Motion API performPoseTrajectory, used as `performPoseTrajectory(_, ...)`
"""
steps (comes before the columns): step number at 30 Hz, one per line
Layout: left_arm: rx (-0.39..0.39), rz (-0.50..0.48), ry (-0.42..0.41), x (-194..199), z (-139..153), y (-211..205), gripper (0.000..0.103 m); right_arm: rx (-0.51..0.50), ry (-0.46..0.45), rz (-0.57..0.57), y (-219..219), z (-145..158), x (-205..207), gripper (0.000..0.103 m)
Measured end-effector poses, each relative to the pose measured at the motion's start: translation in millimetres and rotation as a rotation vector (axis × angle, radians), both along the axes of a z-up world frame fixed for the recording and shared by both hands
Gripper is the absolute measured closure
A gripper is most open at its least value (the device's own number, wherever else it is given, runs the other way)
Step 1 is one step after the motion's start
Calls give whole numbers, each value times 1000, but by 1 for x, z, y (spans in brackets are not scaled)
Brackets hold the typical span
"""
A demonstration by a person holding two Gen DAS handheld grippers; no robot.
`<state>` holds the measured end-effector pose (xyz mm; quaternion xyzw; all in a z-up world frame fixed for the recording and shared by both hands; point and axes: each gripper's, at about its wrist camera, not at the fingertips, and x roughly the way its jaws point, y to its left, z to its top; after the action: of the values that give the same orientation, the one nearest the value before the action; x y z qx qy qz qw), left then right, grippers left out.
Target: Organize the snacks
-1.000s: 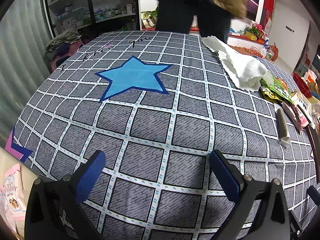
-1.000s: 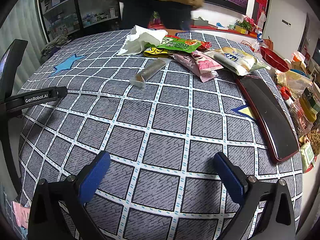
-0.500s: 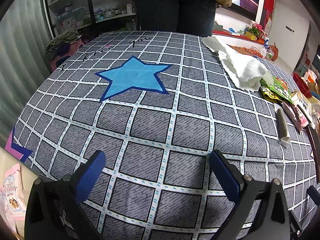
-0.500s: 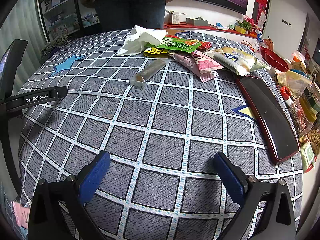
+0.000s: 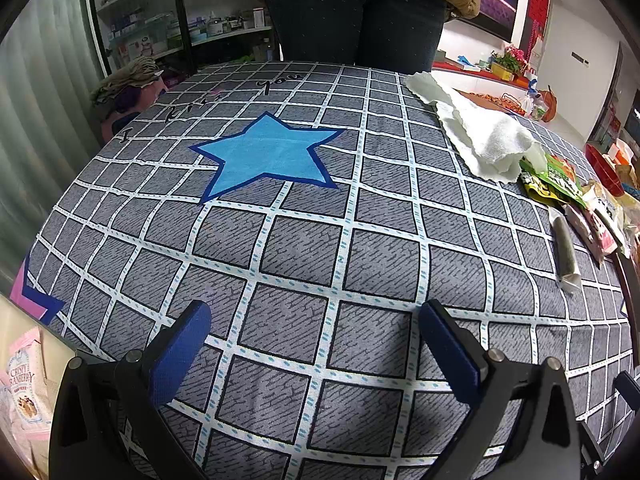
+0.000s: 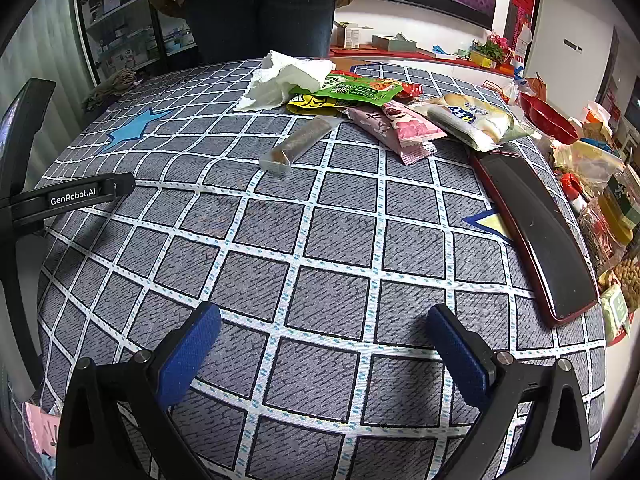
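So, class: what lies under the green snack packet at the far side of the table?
A yellow packet pokes out beneath the green snack packet, whose far corner overlaps the white paper towel. Most of the yellow packet is covered; anything else beneath cannot be seen.

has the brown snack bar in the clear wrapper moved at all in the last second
No. In the right wrist view the brown snack bar lies on the same tablecloth squares as before, its far end still near the pink packet, both grippers open and away from it.

Ahead of my gripper spreads a grey checked tablecloth with a blue star printed on it. Far ahead and to the right lies a crumpled white towel. Beyond the table stands a person in dark jeans.
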<state>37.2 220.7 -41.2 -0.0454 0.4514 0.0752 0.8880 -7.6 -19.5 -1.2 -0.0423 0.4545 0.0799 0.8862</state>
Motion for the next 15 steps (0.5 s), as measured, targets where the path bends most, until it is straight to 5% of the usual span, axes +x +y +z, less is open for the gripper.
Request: performPoseTrajectory(15,0,1,0,0,0,0,0,-1,0,0,0,0,0,0)
